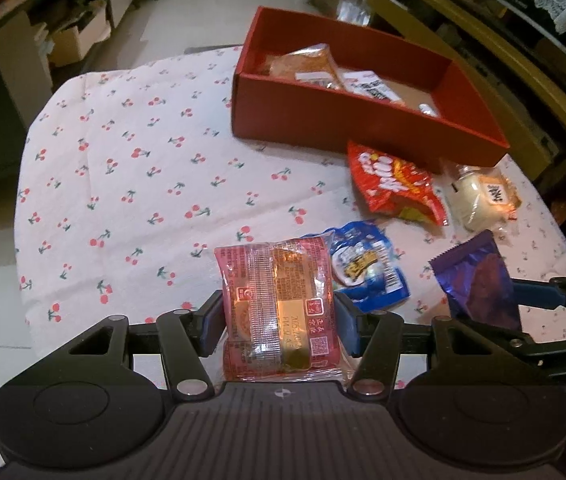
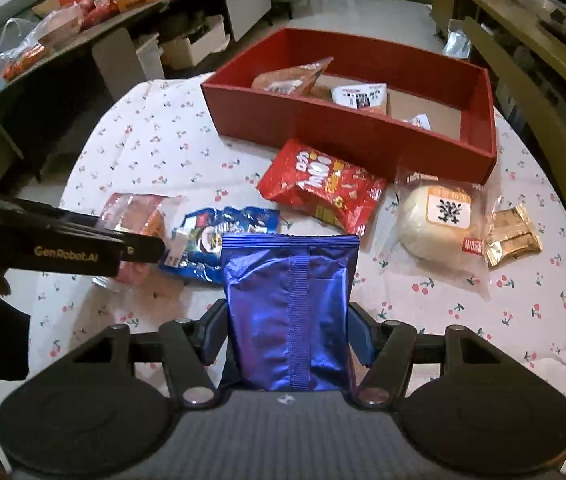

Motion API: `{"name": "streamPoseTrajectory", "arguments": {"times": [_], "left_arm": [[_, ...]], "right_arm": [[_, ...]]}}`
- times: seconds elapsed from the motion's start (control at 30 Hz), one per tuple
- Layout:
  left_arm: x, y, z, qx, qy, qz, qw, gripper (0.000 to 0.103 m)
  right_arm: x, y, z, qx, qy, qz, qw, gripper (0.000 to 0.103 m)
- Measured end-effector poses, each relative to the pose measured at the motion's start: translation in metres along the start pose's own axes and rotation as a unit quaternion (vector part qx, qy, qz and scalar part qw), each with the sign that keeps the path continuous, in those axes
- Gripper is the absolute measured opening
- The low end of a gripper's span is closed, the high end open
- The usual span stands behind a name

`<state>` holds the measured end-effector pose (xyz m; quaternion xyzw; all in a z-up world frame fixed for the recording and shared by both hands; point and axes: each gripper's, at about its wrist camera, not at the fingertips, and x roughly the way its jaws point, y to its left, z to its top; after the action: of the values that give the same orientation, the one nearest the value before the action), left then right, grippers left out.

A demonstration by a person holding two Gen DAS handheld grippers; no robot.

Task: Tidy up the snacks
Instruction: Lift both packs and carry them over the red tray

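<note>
Left gripper point(image 1: 279, 322): clamped on a pink-wrapped pastry point(image 1: 279, 308), held above the cherry-print tablecloth point(image 1: 123, 168). Right gripper point(image 2: 287, 336): clamped on a purple foil packet point(image 2: 289, 312). On the cloth beyond: blue packet point(image 2: 211, 246), red snack bag point(image 2: 323, 186), white bun point(image 2: 439, 220), gold packet point(image 2: 513, 236); red box point(image 2: 347, 136) behind holds several packets.

Right gripper point(image 2: 287, 322) clamps a purple foil packet point(image 2: 289, 312) upright above the cherry-print cloth point(image 2: 483, 320), red box point(image 2: 363, 136) beyond (packets inside), loose snacks between.
</note>
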<state>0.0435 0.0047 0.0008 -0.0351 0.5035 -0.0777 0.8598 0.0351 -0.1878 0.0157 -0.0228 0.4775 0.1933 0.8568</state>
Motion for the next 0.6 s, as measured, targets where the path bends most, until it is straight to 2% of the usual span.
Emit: {"name": "streamPoseTrajectory", "arguments": {"times": [0.6], "left_arm": [[-0.006,-0.037,0.044,0.024,-0.047,-0.033,0.9981,0.063]], "right_arm": [[-0.009,-0.024,0.037,0.049,-0.046,0.007,0.998,0.073]]}}
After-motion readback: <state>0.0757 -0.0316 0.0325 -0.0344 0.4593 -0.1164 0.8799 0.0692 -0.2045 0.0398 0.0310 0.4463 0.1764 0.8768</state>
